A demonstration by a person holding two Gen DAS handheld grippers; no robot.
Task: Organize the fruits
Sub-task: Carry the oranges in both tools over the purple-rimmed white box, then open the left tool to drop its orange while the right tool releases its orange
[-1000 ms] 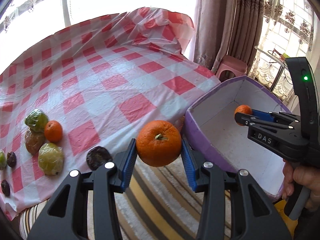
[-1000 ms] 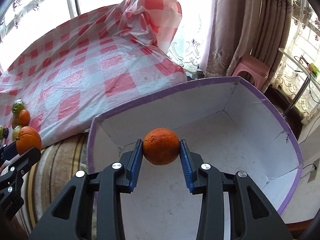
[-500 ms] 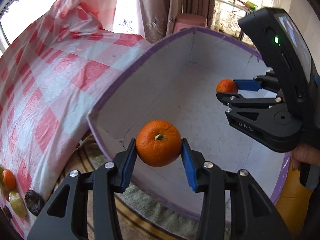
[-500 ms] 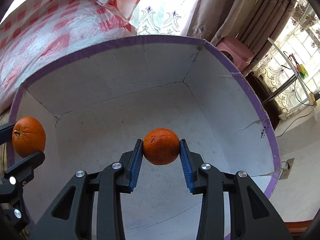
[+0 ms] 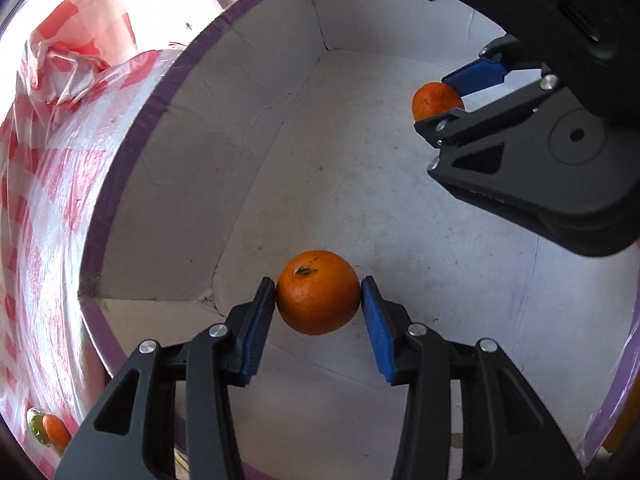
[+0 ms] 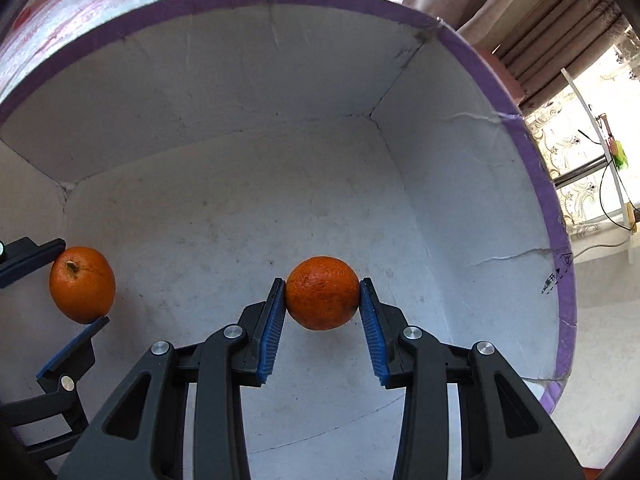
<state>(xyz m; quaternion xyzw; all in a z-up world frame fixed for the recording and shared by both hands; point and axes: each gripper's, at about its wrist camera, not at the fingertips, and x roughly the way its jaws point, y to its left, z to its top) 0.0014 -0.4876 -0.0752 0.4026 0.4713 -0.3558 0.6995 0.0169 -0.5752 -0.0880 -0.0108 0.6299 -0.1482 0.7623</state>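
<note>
My left gripper (image 5: 318, 294) is shut on an orange with a green stem scar (image 5: 318, 292), held inside the white box with a purple rim (image 5: 152, 100). My right gripper (image 6: 322, 294) is shut on a smaller, darker orange (image 6: 322, 293), also held inside the box (image 6: 552, 208) above its floor. In the left wrist view the right gripper and its orange (image 5: 436, 100) are at the upper right. In the right wrist view the left gripper's orange (image 6: 82, 284) is at the left.
The red-and-white checked tablecloth (image 5: 36, 184) lies left of the box. A small orange (image 5: 56, 432) and a greenish fruit (image 5: 35, 426) lie on it at the lower left. Curtains and a window (image 6: 580, 92) are beyond the box.
Both grippers have moved from beside the table into the box and lower toward its floor, each still holding its orange.
</note>
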